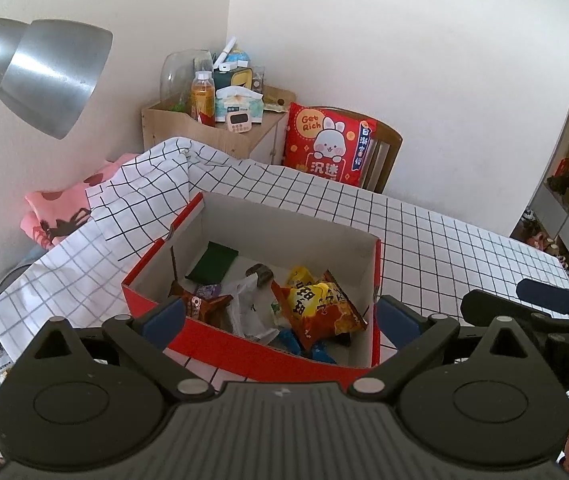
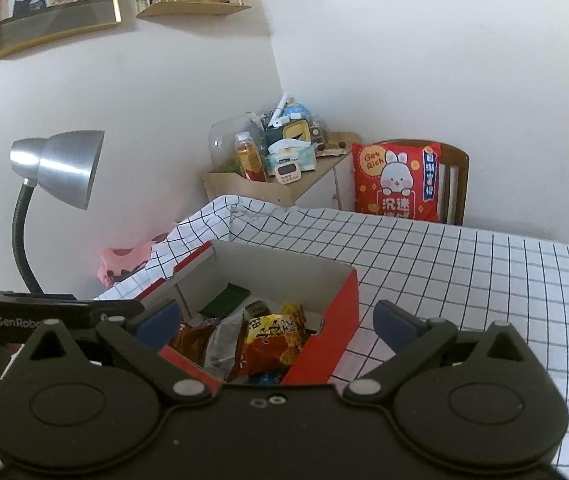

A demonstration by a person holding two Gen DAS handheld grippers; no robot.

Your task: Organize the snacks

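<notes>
Your left gripper [image 1: 280,322] hung over the near edge of the red box [image 1: 252,350], jaws spread wide with nothing between the blue pads [image 1: 162,320], so it held nothing. Your right gripper [image 2: 276,326] sat over the same box from the near side, jaws also wide apart and empty (its tip showed at the right edge of the left wrist view, just right of the box). The red box stood open on the checked tablecloth [image 1: 444,240], white inside, and the snacks were all in it: an orange-yellow chip bag [image 1: 316,304] lay toward the box's right half, a crumpled clear wrapper [image 1: 248,308] sat just left of it, a brown packet [image 1: 200,304] lay at the box's near left corner, a dark green packet [image 1: 212,262] lay flat toward the box's far left, and a bit of blue wrapper [image 1: 292,340] peeked out at the near wall under the chip bag. A small purple packet [image 1: 208,291] lay beside the brown one. Left of the box the cloth bunched up over a pink fabric [image 1: 60,212]. Behind the box stood a wooden cabinet [image 1: 220,136] with clutter on top, and a red rabbit cushion [image 1: 328,140] on a chair. A silver desk lamp [image 1: 44,72] rose left of the box.
</notes>
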